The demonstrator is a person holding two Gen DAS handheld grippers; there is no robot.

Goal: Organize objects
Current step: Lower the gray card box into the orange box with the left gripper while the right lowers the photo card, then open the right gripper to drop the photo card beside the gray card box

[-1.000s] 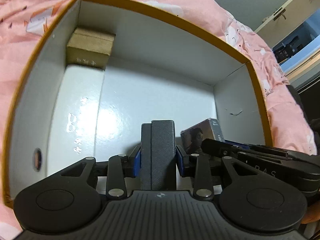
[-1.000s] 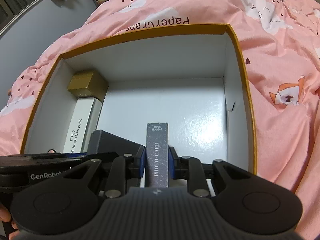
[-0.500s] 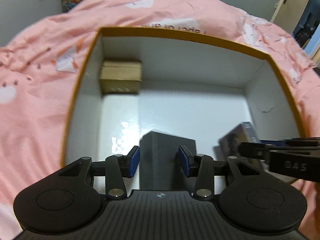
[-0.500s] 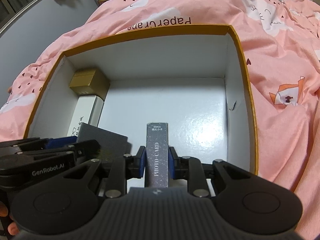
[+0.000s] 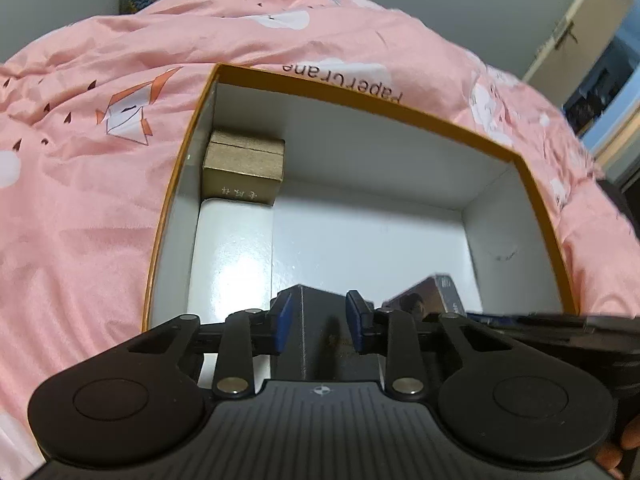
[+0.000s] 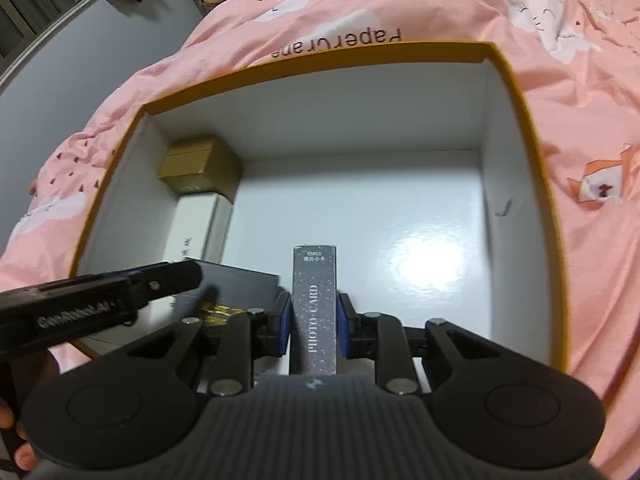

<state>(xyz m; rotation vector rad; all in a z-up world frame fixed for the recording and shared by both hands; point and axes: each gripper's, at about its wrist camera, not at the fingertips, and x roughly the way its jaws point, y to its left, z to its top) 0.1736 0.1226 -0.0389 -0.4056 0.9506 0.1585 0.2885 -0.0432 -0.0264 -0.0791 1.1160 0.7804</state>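
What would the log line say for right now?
left gripper: open, around black box | right gripper: shut on photo card box | both inside orange box

box floor [image 6: 360,200] bare mid-right; left wall lined — gold box [image 6: 200,168], white carton [image 6: 196,224].

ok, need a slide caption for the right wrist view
Right claw grips grey PHOTO CARD box over open orange-rimmed white box.
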